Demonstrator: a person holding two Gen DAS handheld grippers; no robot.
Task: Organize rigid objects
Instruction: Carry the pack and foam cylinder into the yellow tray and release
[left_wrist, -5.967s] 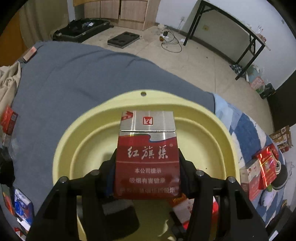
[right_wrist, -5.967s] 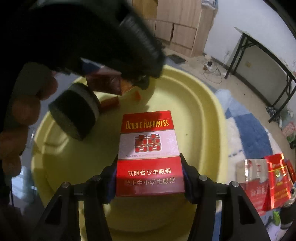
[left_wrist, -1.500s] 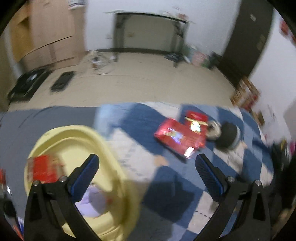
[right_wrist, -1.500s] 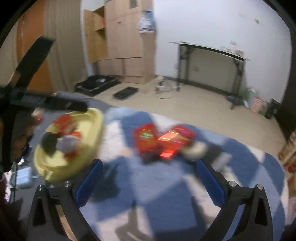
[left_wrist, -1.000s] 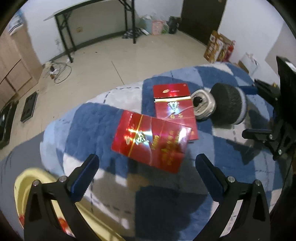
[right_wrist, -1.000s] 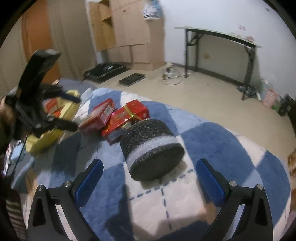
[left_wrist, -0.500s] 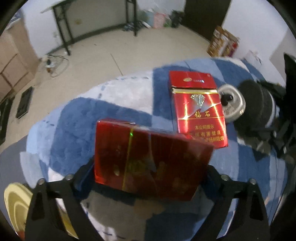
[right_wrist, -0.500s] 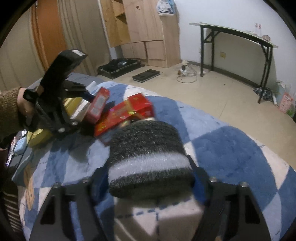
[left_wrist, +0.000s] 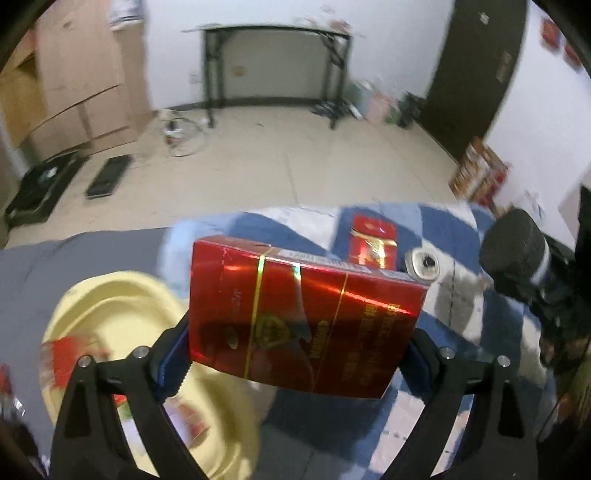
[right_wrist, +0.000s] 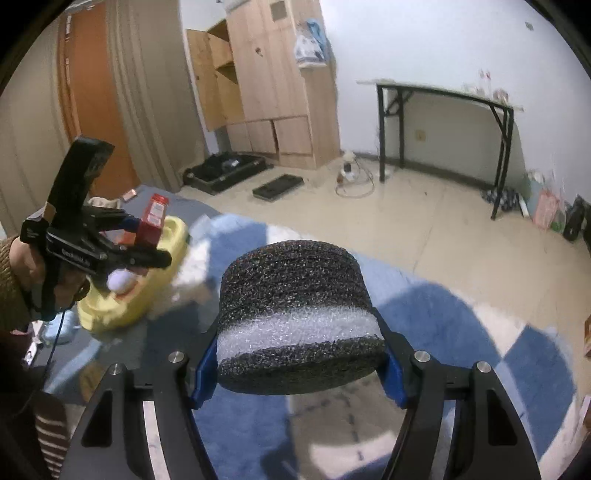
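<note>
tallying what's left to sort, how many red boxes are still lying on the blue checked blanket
1: a small red and gold box on the blanket, beside a silver can. The large red box hides some blanket, so more may be hidden.

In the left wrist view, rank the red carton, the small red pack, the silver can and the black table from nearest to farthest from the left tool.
1. Red carton: clamped in the left tool.
2. Silver can: on the blanket, just beyond the carton's right corner.
3. Small red pack: lying a little behind the can, to its left.
4. Black table: against the far wall.
</note>
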